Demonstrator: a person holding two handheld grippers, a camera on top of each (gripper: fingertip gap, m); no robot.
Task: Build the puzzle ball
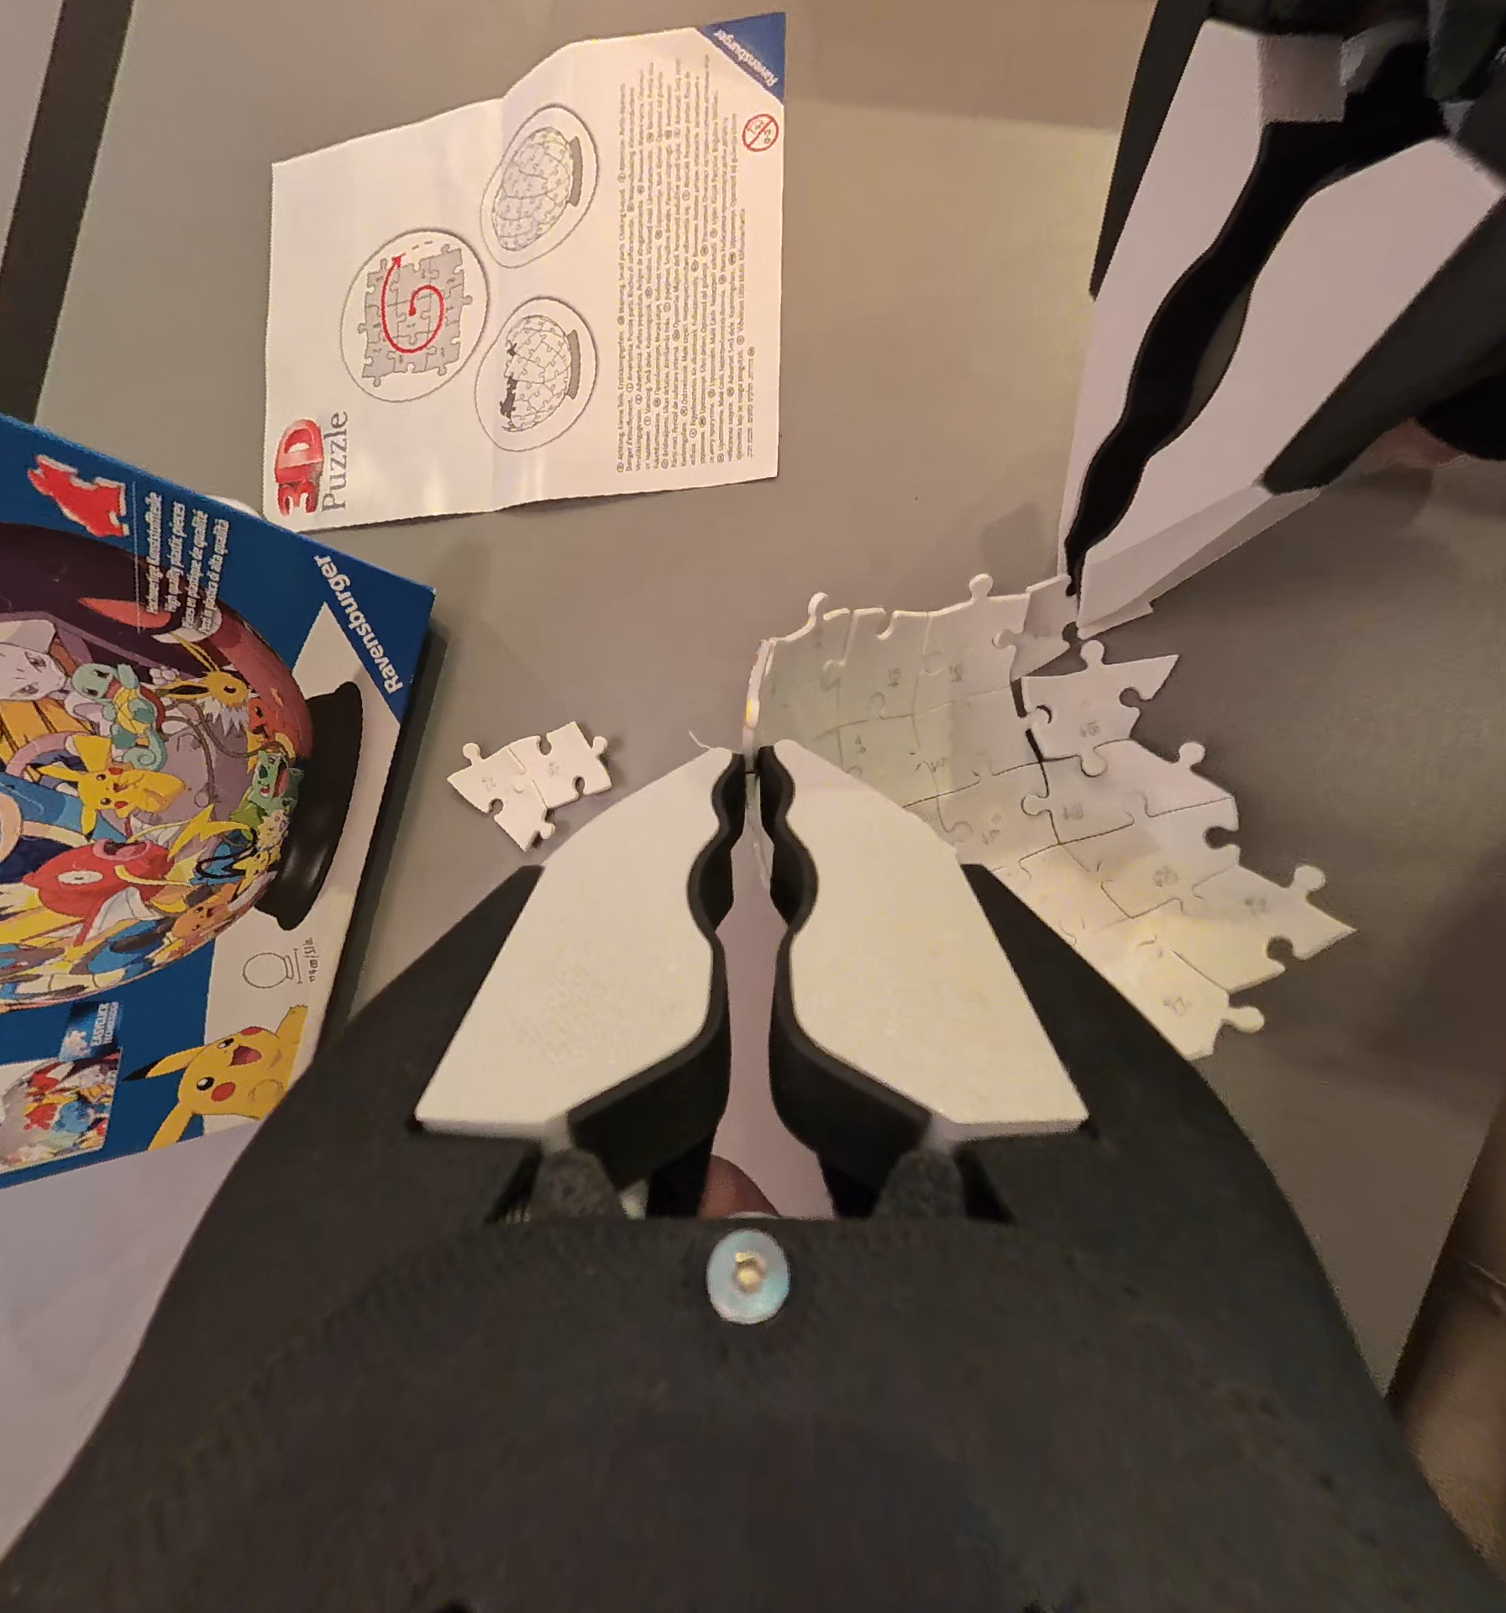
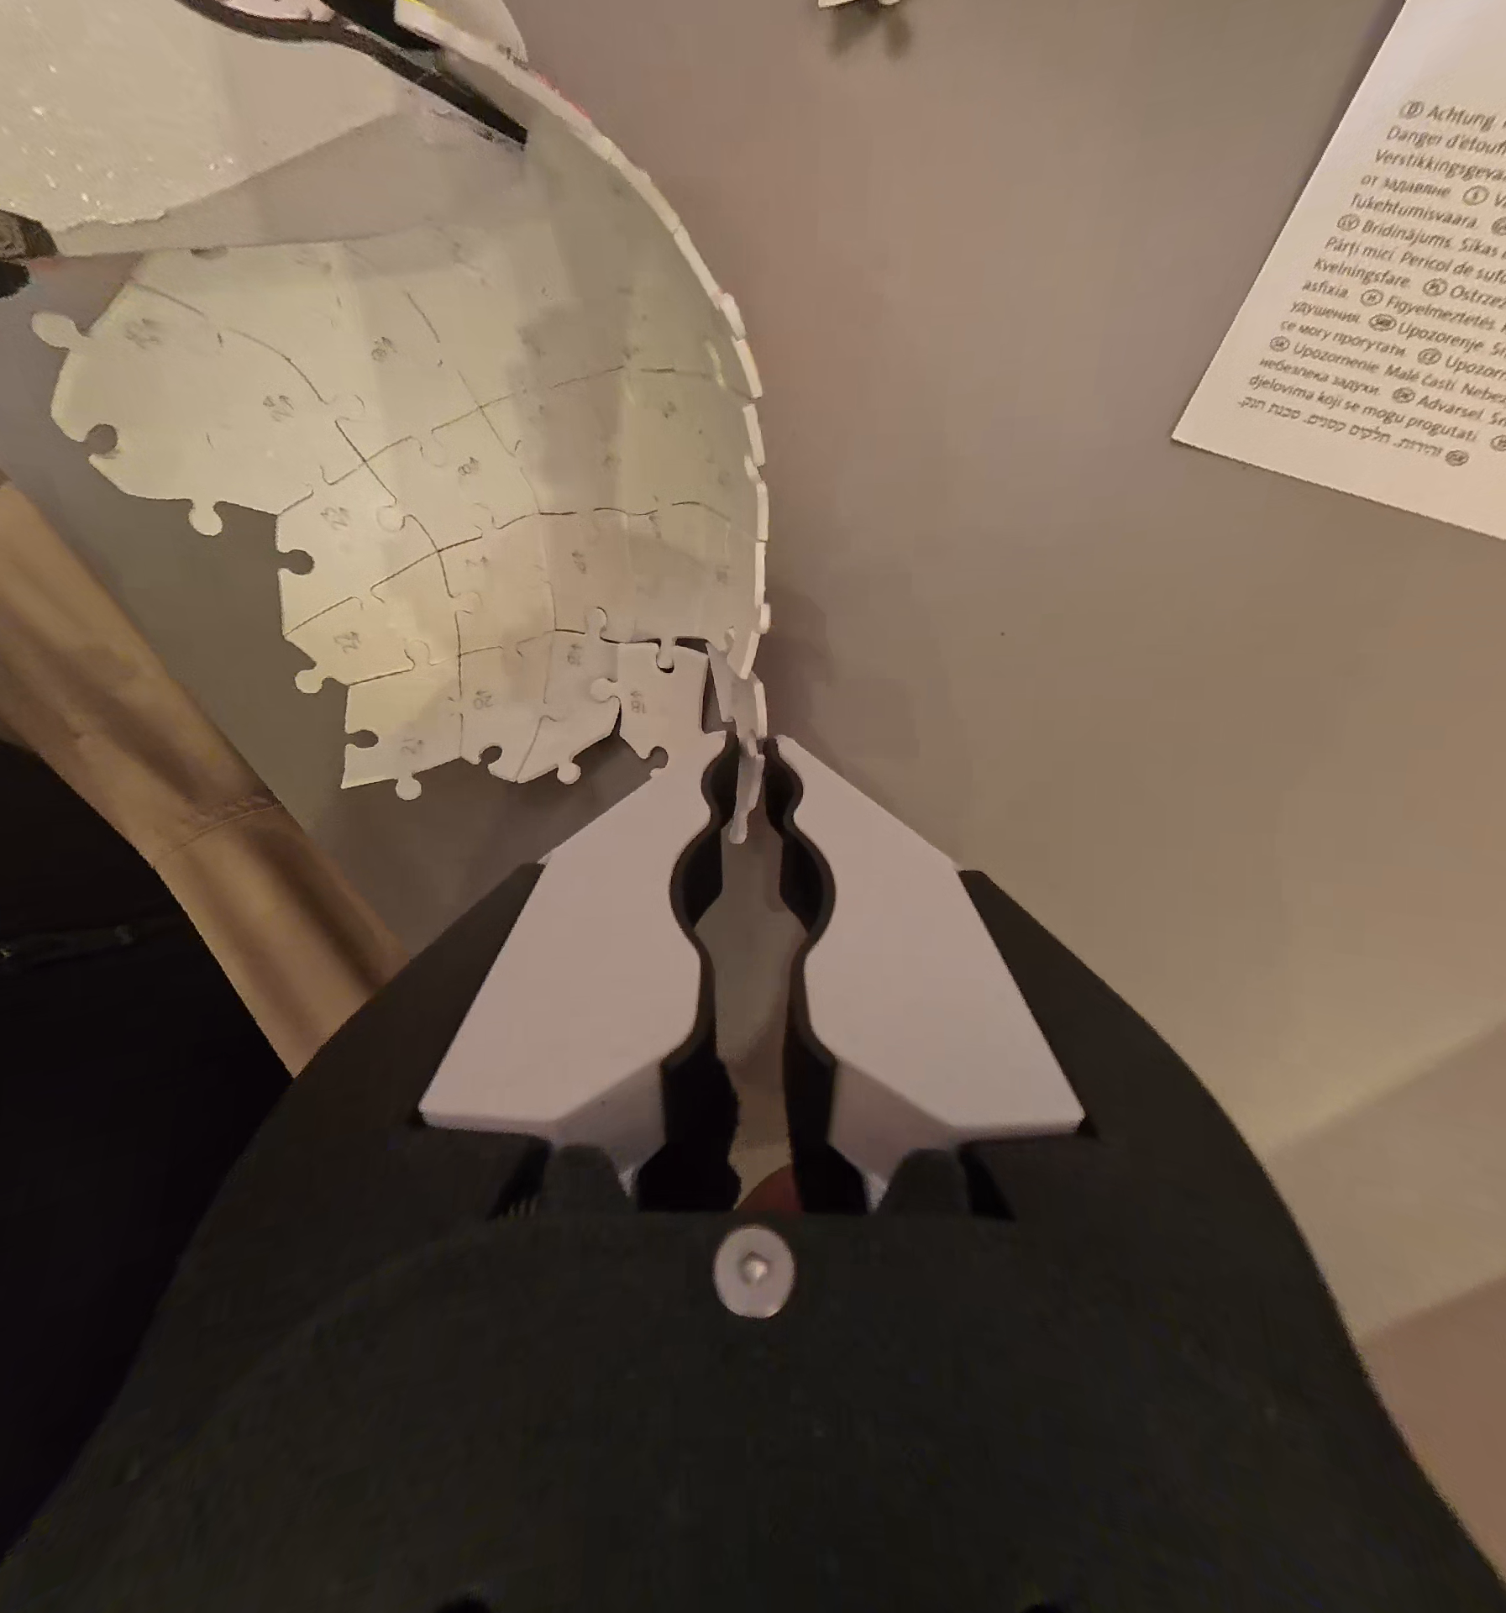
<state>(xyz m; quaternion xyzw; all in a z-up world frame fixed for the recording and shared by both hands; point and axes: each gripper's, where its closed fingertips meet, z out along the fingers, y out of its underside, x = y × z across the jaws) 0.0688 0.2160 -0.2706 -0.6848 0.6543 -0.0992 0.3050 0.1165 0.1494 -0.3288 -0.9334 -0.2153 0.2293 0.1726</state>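
The partly built puzzle ball is a curved white shell (image 1: 993,785) of joined pieces, inner side showing, above the grey table. My left gripper (image 1: 751,768) is shut on the shell's near rim. My right gripper (image 1: 1074,602) comes in from the upper right, shut on a piece at the shell's far corner. In the right wrist view the shell (image 2: 470,480) fills the upper left. My right gripper (image 2: 749,755) pinches a white piece (image 2: 745,803) at the shell's lower rim. The left gripper (image 2: 505,122) clamps the upper rim.
Two joined loose pieces (image 1: 531,781) lie left of my left gripper. The blue puzzle box (image 1: 121,785) lies at the left and the instruction sheet (image 1: 522,279) at the back, also showing in the right wrist view (image 2: 1386,305). A person's leg (image 2: 77,698) is beside the table.
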